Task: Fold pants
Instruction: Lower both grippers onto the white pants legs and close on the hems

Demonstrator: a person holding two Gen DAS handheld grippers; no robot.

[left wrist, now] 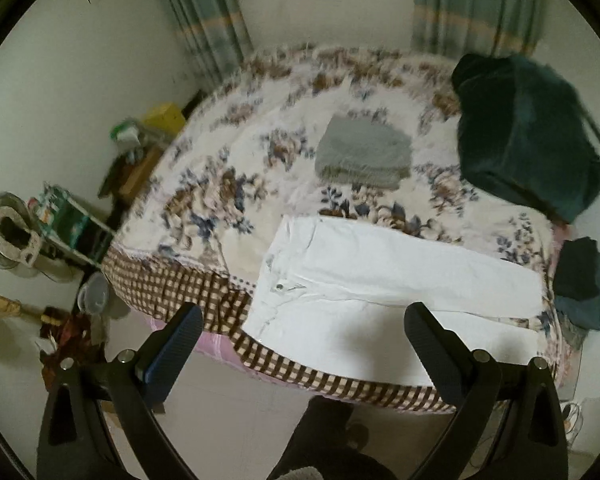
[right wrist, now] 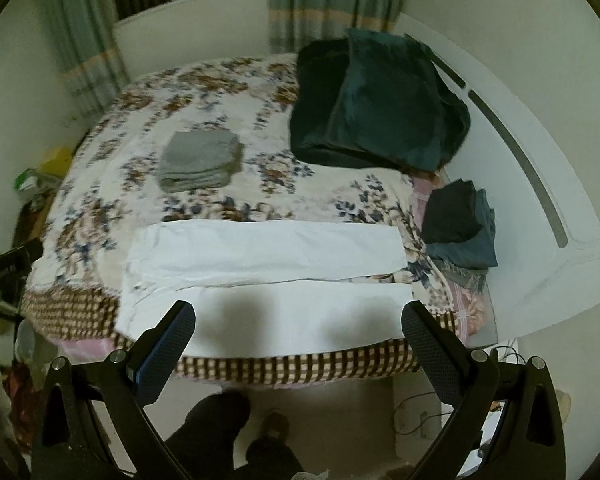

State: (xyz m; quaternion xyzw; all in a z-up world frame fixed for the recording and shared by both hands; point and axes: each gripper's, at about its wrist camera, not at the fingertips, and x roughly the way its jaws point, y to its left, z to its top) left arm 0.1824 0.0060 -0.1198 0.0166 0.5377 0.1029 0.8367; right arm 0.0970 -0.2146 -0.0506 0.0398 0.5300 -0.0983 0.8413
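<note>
Both grippers hang above the near edge of the bed with their jaws spread wide and nothing between them: the left gripper (left wrist: 303,330) sits over the waist end of the white pants (left wrist: 380,280), and the right gripper (right wrist: 300,326) sits over the nearer leg of the same white pants (right wrist: 268,276); neither tool touches the cloth. White pants lie flat and unfolded along the near side of the bed, waistband to the left with its metal button (left wrist: 279,287) visible, the two legs running side by side to the right, the nearer leg reaching the mattress edge. Bedspread (left wrist: 236,148), floral in brown and blue on a pale ground, covers the mattress, with a brown checked border (left wrist: 172,284) hanging over the near edge. Folded grey garment (left wrist: 364,152) rests near the middle of the bed, well apart from the pants. Dark green bundle of bedding (left wrist: 528,132) occupies the far right corner against the white headboard (right wrist: 520,152). Small stack of dark folded clothes (right wrist: 458,226) lies at the right edge, just beyond the leg cuffs. Green curtains (right wrist: 332,0) frame a barred window on the far wall. Household clutter (left wrist: 60,216) stands on the floor at the left side of the bed. Details are softened by blur.
</note>
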